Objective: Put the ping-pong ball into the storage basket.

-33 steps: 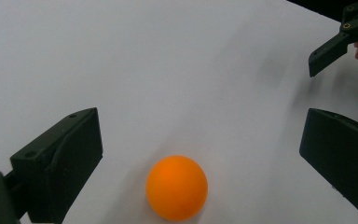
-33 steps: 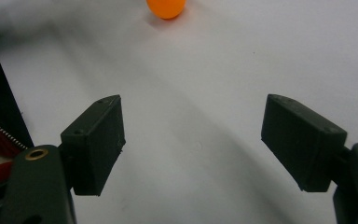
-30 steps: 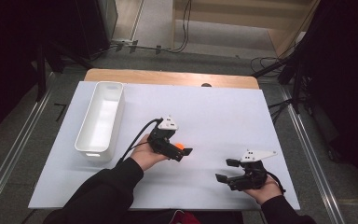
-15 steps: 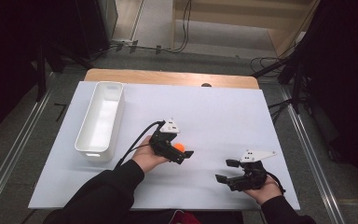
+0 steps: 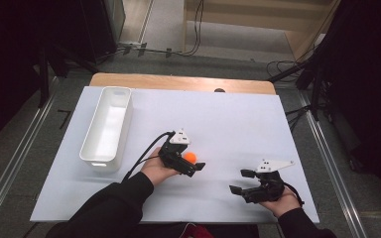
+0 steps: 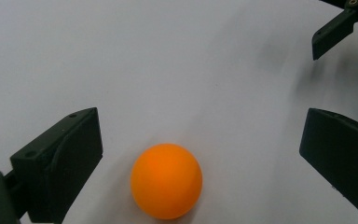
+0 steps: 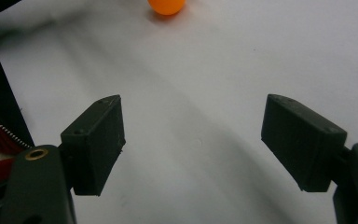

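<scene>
A small, smooth orange ball [image 6: 166, 181] lies on the white counter [image 5: 238, 124], a little toward the near edge from its middle and well apart from the long white plastic bin [image 5: 107, 128] that stands along the left edge. The left gripper [image 5: 191, 166] is down around the ball with its jaws spread wide; in the left gripper view the ball sits low between them, nearer the jaw on the left of that view, and touches neither. The right gripper [image 5: 243, 181] rests near the near right corner, also gaping wide and holding nothing, with the ball far off at the top of its own view.

The ball looks like a light, hollow, hard shell, probably a table tennis ball. It should weigh next to nothing, but it is slick and round, so it is likely to roll at the first off-centre touch or squirt out from a pinch above or below its widest line. The safest hold seems to be straight across its middle, both jaws meeting it together, with gentle pressure.

From above, the left gripper's body covers part of the ball. The inside of the bin is too washed out to read fully.
</scene>
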